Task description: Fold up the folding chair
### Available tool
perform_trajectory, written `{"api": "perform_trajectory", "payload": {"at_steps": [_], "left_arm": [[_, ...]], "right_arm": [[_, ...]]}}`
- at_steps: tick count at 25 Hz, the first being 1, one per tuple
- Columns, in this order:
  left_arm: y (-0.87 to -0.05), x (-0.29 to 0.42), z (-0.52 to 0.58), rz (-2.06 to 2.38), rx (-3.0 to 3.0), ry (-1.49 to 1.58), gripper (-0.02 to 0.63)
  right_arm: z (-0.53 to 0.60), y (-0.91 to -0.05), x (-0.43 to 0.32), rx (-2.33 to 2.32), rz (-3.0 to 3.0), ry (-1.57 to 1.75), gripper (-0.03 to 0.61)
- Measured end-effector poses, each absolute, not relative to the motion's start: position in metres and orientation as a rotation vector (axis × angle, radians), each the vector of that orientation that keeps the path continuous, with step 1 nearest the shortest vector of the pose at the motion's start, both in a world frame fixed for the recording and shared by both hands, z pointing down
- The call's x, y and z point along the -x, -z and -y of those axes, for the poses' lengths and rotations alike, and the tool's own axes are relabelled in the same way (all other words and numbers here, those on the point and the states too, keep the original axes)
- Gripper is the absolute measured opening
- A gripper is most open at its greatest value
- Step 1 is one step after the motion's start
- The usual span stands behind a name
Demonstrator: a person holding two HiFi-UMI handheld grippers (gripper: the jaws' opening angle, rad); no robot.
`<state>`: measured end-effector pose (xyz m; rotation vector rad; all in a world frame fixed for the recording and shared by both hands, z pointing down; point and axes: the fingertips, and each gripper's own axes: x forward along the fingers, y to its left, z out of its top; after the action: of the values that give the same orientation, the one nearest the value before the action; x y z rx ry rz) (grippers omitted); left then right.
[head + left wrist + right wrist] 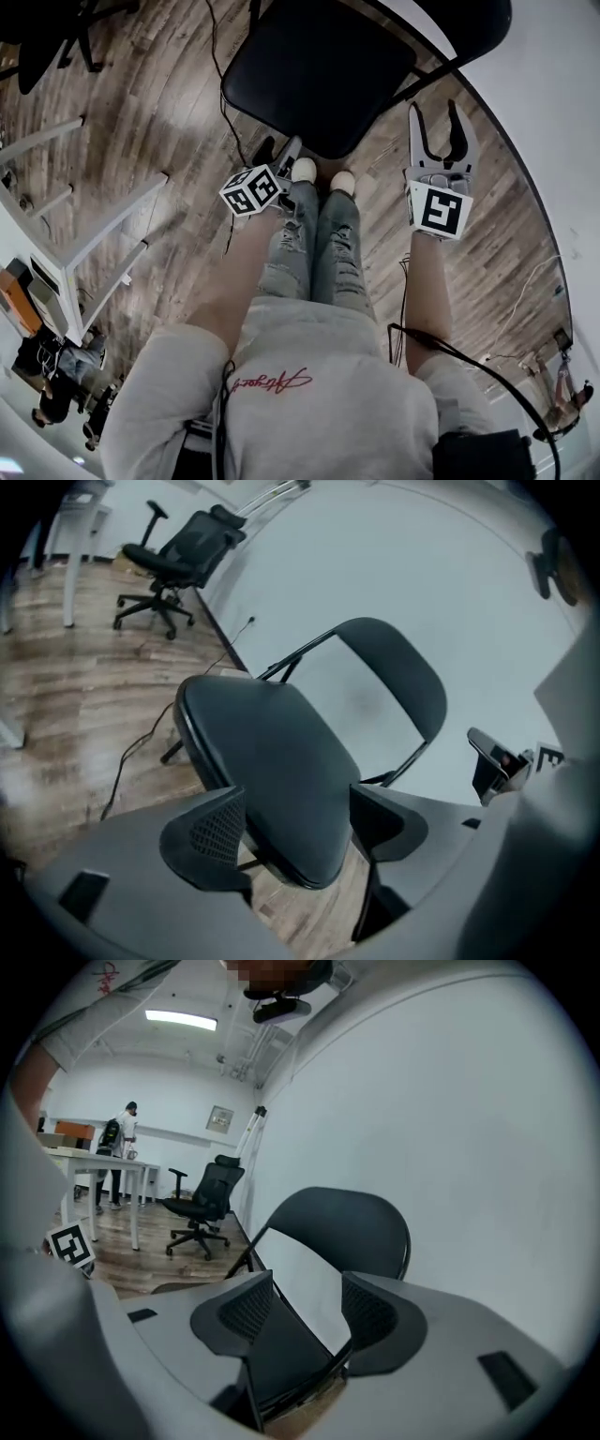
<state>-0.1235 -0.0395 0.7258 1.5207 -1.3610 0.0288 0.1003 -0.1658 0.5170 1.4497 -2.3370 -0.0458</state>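
- Standing unfolded with its seat down, the black folding chair [323,70] sits just ahead of the person's white shoes [303,170], its rounded backrest towards the white wall [375,564].
- Left gripper [278,148] hangs at the seat's front edge with its jaws spread. In the left gripper view the seat shows in the gap between them, but the pads press on nothing.
- Right gripper [435,111] is near the seat's right side, beside the frame tube. Its jaws are also parted and pinch nothing.
- Wood-plank floor [159,122] carries the chair, and a thin black cable [220,56] trails across the boards on the chair's left.
- Further along the wall stands a black office chair [173,560] on a wheeled base.
- White table [84,234] stands on the person's left, well apart from the chair.
- At the room's far end, in the right gripper view, another person [122,1147] stands by a table under a ceiling strip light [180,1020].
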Motion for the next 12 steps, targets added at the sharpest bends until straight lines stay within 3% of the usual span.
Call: {"api": "perform_trajectory", "payload": {"at_steps": [5, 12], "left_arm": [[-0.789, 0.137, 0.046, 1.366, -1.327, 0.067, 0.365], [-0.817, 0.139, 0.058, 1.253, -1.353, 0.17, 0.388]], "right_arm": [[0.196, -0.579, -0.139, -1.577, 2.216, -0.094, 0.225], [0.242, -0.616, -0.175, -1.662, 2.205, -0.178, 0.232]]}}
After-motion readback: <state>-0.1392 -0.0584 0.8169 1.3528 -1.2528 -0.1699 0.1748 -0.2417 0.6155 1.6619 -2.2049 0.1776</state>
